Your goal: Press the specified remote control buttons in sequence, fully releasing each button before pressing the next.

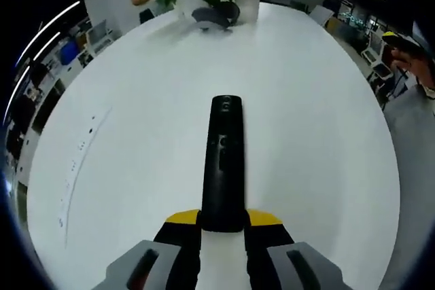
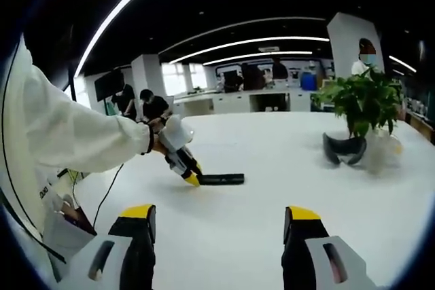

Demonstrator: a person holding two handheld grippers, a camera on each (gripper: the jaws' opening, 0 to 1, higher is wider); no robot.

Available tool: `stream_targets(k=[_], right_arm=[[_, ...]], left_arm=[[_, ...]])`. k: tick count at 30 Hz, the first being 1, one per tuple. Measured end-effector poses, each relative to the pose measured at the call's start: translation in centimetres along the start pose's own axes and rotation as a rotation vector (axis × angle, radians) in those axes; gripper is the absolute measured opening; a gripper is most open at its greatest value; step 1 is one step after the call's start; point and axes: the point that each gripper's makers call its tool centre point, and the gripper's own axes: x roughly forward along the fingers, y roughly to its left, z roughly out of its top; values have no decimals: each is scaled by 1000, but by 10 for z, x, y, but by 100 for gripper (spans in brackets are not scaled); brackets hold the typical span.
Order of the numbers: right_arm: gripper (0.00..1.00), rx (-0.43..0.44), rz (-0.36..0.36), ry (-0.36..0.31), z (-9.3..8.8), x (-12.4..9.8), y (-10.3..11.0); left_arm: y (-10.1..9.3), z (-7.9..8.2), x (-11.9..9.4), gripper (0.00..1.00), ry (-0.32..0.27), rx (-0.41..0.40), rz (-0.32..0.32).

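While the left gripper (image 1: 222, 230) clamps the black remote control (image 1: 223, 168) at frame centre on the white table (image 1: 136, 100), the right gripper (image 2: 219, 225) hangs open; pressing seems unstarted, so next it must approach the buttons.

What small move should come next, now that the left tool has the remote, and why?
Probably bring the right tool across toward the remote. The left tool is shut on the remote's near end on the white table, while the right tool is open, empty and well away from the buttons.
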Motion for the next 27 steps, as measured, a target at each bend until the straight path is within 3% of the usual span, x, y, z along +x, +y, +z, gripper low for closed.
stream_targets(k=[7, 14, 21, 27], right_arm=[[65, 5, 23, 4, 0, -2, 6], [45, 5, 59, 43, -3, -3, 17], [17, 18, 94, 103, -7, -4, 24], [8, -11, 102, 117, -6, -5, 30]], left_arm=[[-21, -3, -3, 23, 43, 52, -25], [-34, -8, -7, 23, 38, 75, -38], [-60, -12, -8, 23, 47, 91, -49], [-78, -15, -10, 23, 65, 112, -58]])
